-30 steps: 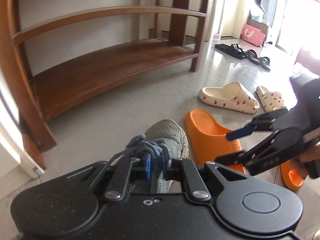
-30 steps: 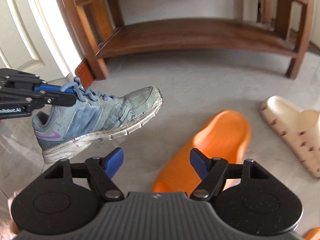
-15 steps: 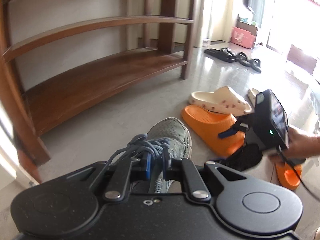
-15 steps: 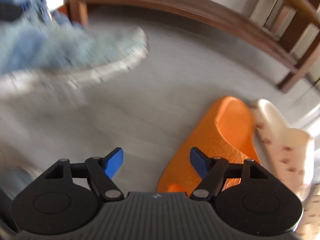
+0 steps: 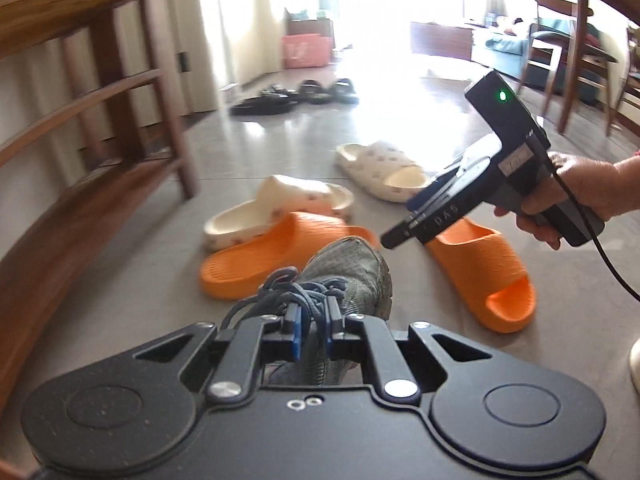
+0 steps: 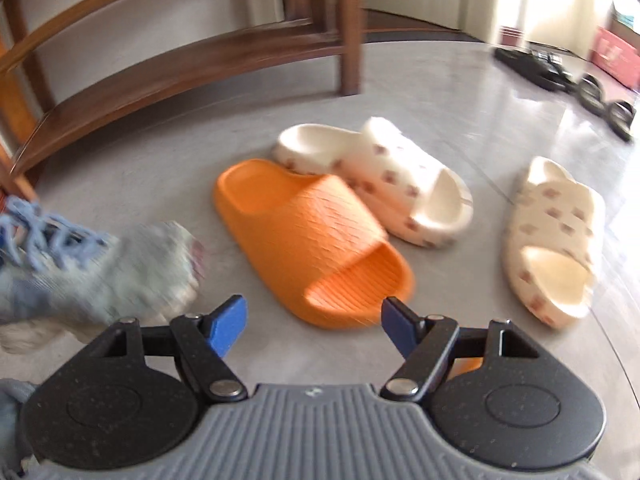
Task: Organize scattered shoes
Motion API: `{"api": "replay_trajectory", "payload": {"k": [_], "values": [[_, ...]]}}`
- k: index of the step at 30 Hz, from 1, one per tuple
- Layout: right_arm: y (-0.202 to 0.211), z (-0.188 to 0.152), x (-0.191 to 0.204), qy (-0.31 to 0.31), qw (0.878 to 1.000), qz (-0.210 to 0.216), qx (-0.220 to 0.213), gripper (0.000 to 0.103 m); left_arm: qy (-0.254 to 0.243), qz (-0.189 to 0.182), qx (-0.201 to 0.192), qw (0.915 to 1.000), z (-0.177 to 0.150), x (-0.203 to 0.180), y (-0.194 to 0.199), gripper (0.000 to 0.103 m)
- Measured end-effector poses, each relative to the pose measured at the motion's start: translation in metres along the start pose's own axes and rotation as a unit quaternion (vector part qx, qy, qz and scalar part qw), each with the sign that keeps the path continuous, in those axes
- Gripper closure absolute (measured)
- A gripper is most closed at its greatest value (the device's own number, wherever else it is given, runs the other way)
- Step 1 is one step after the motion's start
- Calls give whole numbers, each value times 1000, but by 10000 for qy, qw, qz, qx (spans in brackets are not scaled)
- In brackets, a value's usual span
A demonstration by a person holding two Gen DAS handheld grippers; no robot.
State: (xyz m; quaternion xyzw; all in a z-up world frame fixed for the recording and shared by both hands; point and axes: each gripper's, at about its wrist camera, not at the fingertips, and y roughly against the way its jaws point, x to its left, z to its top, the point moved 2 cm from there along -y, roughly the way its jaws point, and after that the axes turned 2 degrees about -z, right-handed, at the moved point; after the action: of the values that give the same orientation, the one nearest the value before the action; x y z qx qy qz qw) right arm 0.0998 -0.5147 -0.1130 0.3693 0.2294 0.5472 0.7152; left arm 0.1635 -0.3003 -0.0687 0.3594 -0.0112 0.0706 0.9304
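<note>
Left wrist view
Left gripper (image 5: 311, 332): clenching around the laces of the grey sneaker (image 5: 348, 276), which is hanging over the floor (image 5: 152, 280).
Right gripper (image 5: 394, 236): showing side-on in a hand (image 5: 568, 196); here I cannot tell whether it is released.
Orange slides: one (image 5: 276, 256) lying just beyond the sneaker's toe, the other (image 5: 480, 272) to its right.

Right wrist view
Right gripper (image 6: 312, 324): hanging released, jaws wide, above the near orange slide (image 6: 312, 236).
Sneaker (image 6: 100, 272): blurring at the left edge (laces blue).
Cream slides: one (image 6: 376, 176) touching the orange slide, one (image 6: 552, 232) lying apart to the right.
Wooden rack (image 6: 180, 52): standing behind.
</note>
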Motion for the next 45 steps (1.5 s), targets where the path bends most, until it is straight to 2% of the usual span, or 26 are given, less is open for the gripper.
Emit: {"api": "replay_trajectory", "payload": {"k": [2,4,7,12,13,17,20,22,26,28,29,30,31,32,33,35,38,42,45], "values": [[12,-6,-15,-67,9998,-137,-83,26,-361,-280,106,9989,-2,-18,-11,95],[26,-13,-31,-57,9996,-242,-116,26,-896,-612,270,9937,-7,-43,-22,95],[38,-24,-40,90,9998,-184,-54,26,-1394,-828,322,9862,-19,-66,-22,90],[48,-35,-38,418,9989,220,33,25,-1156,-476,361,9915,-24,-52,-6,87],[50,-38,-28,647,9969,445,78,25,-1065,-389,360,9929,-23,-46,-2,87],[56,-50,6,1425,9863,834,28,25,-398,-50,217,9990,-23,-19,24,84],[60,-60,30,1911,9751,1124,13,25,-10,101,166,9998,-25,-8,36,84],[60,-68,45,2298,9643,1312,36,25,21,139,169,9998,-25,-9,40,83],[58,-86,76,3300,9324,1474,-21,25,-109,132,174,9997,-17,-24,45,82],[50,-93,87,3703,9174,1458,59,30,-170,142,174,9996,-16,-30,47,80],[46,-97,92,3861,9107,1464,125,37,-185,159,165,9996,-16,-31,50,80],[38,-102,98,4053,9020,1468,236,61,-200,176,155,9995,-15,-33,52,79],[33,-104,102,4122,8992,1429,327,68,-214,192,144,9995,-14,-34,54,79],[31,-105,104,4111,8995,1431,367,68,-207,219,129,9995,-14,-34,56,79],[28,-102,106,3966,9050,1477,432,68,-197,248,113,9994,-13,-34,58,78],[24,-95,106,3420,9211,1727,698,69,-178,296,95,9994,-13,-33,61,78],[22,-87,108,2567,9356,2153,1109,69,-26,272,74,9996,-13,-30,63,78],[33,-96,115,2201,9275,2677,1399,66,27,244,16,9997,-9,-32,58,79],[43,-101,110,2146,9297,2661,1370,66,-48,193,-31,9998,-1,-37,50,78]]}}
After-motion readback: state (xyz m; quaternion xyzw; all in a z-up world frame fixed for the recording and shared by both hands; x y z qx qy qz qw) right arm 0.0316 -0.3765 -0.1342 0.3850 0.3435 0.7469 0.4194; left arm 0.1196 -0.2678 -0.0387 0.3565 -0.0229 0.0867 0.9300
